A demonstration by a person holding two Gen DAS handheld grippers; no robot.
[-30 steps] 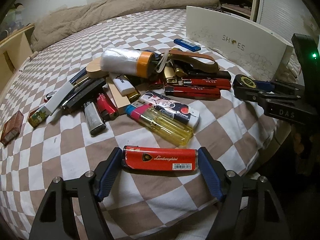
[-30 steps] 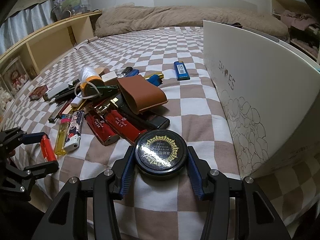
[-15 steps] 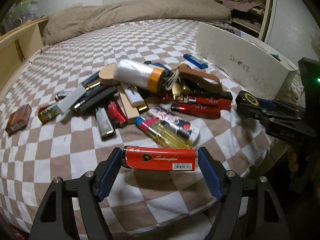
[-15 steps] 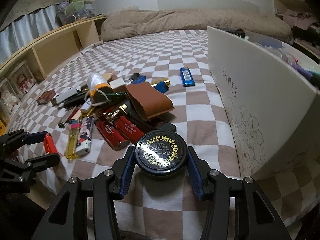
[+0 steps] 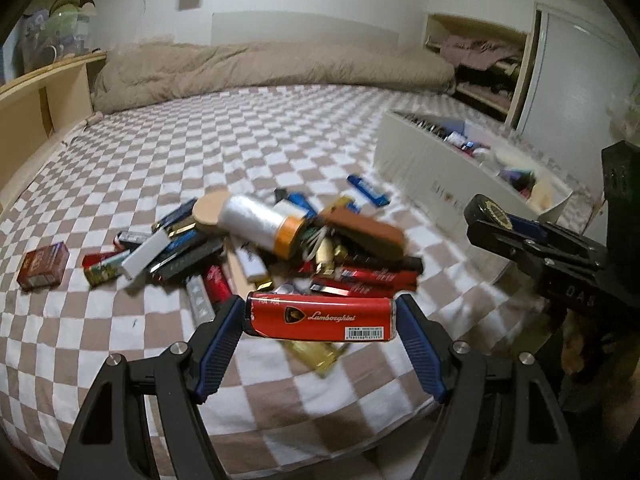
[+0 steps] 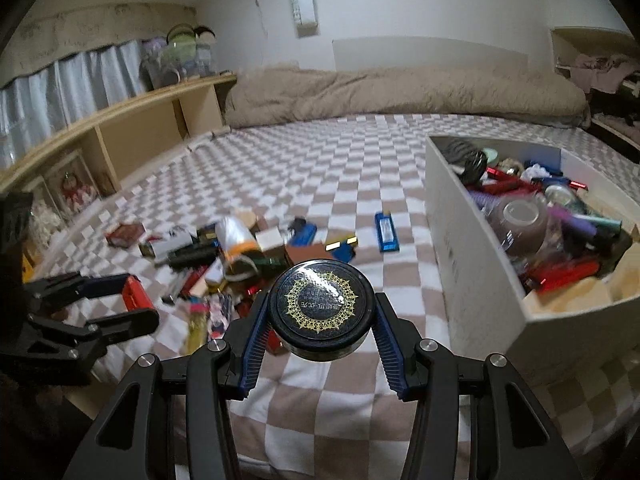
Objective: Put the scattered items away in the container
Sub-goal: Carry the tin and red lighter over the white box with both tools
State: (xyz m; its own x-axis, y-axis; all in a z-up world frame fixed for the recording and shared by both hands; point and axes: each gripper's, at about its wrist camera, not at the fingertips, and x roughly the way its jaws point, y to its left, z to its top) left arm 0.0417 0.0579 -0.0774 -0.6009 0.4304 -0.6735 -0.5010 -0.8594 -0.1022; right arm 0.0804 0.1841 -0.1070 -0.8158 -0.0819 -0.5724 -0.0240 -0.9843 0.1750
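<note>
Carry step, I judge: left gripper (image 5: 320, 322) clamps the red lighter (image 5: 320, 322); right gripper (image 6: 321, 308) clamps the black round tin (image 6: 321, 308), both left of the white box (image 6: 472, 264); next, swing over its rim and release.

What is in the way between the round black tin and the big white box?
Nothing visible. The round black tin, held in the right hand-held gripper, is raised; only bare checkered bedspread lies before the white box, whose top is open.

Each fisheye camera sat behind its own claw, angled down across the bed (image 5: 280, 128) from its near edge. Both views shared the scattered pile (image 5: 280, 240) and the white box (image 6: 472, 264); each caught the other claw at its margin.
</note>
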